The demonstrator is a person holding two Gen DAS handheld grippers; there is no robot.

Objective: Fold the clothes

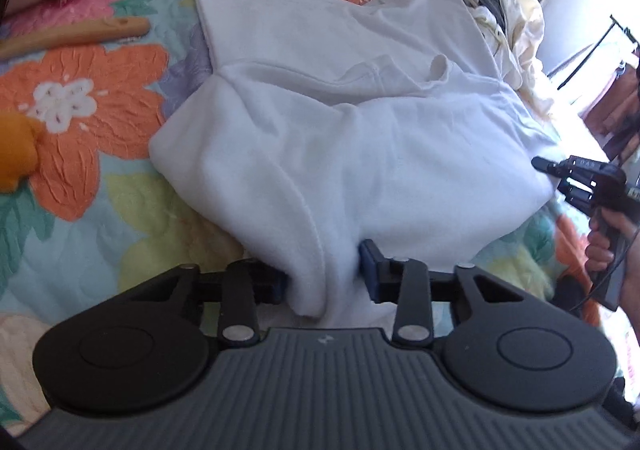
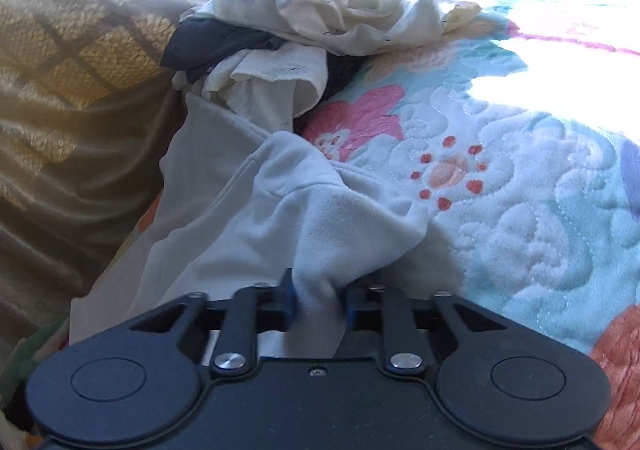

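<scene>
Gripping white garment | left gripper, right gripper: fingers pinching cloth

Legible text: almost none. Right gripper, seen at right edge of left wrist view, bears small pale lettering on top of its black body; characters too small and blurred to read. Left gripper body carries small pale emblem at centre of ribbed housing, no letters. Nothing else readable.
</scene>
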